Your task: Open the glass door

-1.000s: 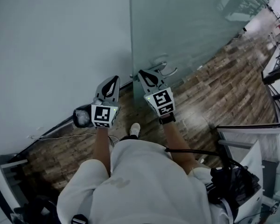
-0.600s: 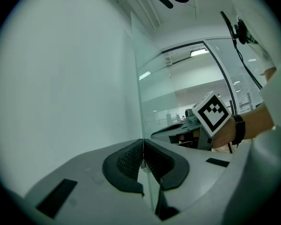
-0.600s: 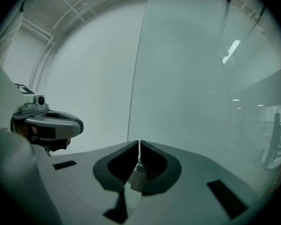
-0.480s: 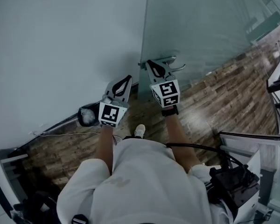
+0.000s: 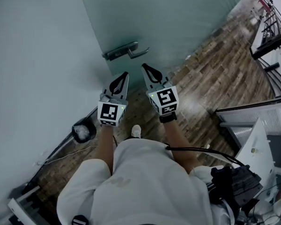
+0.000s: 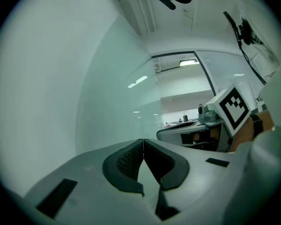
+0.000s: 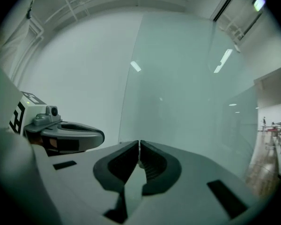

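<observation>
Fingers point(image 6: 126, 161) of left gripper point(image 5: 125, 74) pressed together, empty; right gripper point(image 5: 144, 66) same. Both centre frame, just below door handle point(image 5: 126, 50) on glass door point(image 5: 178, 18), not touching.

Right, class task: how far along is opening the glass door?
Done: nothing clearly; the glass door looks in line with the wall. In hand: left gripper and right gripper are shut, empty, short of the handle. Left: grip the handle, swing the door.
</observation>
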`<state>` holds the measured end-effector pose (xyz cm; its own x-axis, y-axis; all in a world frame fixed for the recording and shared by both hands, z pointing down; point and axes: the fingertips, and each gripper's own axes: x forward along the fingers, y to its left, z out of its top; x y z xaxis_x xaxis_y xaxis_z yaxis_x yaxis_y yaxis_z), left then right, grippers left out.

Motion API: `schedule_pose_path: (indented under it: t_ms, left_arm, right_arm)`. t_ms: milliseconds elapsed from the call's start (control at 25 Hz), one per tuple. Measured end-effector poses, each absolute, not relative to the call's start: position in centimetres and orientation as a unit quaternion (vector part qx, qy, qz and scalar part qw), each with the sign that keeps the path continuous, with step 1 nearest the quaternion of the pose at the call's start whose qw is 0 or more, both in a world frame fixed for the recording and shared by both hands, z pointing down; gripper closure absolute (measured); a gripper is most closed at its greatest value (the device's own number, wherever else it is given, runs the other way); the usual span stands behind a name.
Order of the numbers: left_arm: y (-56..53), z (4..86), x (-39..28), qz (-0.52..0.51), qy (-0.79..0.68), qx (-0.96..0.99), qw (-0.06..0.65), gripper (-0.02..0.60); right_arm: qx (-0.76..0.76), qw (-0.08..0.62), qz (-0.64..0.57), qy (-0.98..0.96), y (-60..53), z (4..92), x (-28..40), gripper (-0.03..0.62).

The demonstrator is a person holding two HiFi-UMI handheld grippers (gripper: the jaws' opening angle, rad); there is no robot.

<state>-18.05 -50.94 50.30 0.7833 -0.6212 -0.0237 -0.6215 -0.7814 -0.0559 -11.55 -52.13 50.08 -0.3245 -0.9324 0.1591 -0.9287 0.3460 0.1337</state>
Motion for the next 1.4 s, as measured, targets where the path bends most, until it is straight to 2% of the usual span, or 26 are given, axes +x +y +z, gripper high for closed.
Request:
schedule_pose_path:
  t_ms: [400, 600, 920, 1400]
  left_arm:
    - [-38.4, 41.9, 3.3, 0.063, 0.140, -0.988, 0.028, 0.577]
    - [-28.5, 39.3, 13.6, 0.082, 0.034, -0.995, 0.041, 0.577]
    - [-17.0, 38.3, 21.4, 0.084, -0.051, -0.994, 0.044, 0.577]
    - [-9.2, 37.4, 26.6, 0.076, -0.079, -0.993, 0.042, 0.577]
  right_arm:
    - [0.809, 0.069, -0.023, -0.583, -31.8, 41.9, 11.5, 0.580]
    - [0.877, 0.049, -0.035, -0.477, -19.7, 39.8, 19.6, 0.580]
    - [0.917, 0.049, -0.038, -0.394, -7.4, 38.6, 25.5, 0.580]
    - [0.931, 0.041, -0.024, -0.363, 0.3, 37.8, 30.0, 0.580]
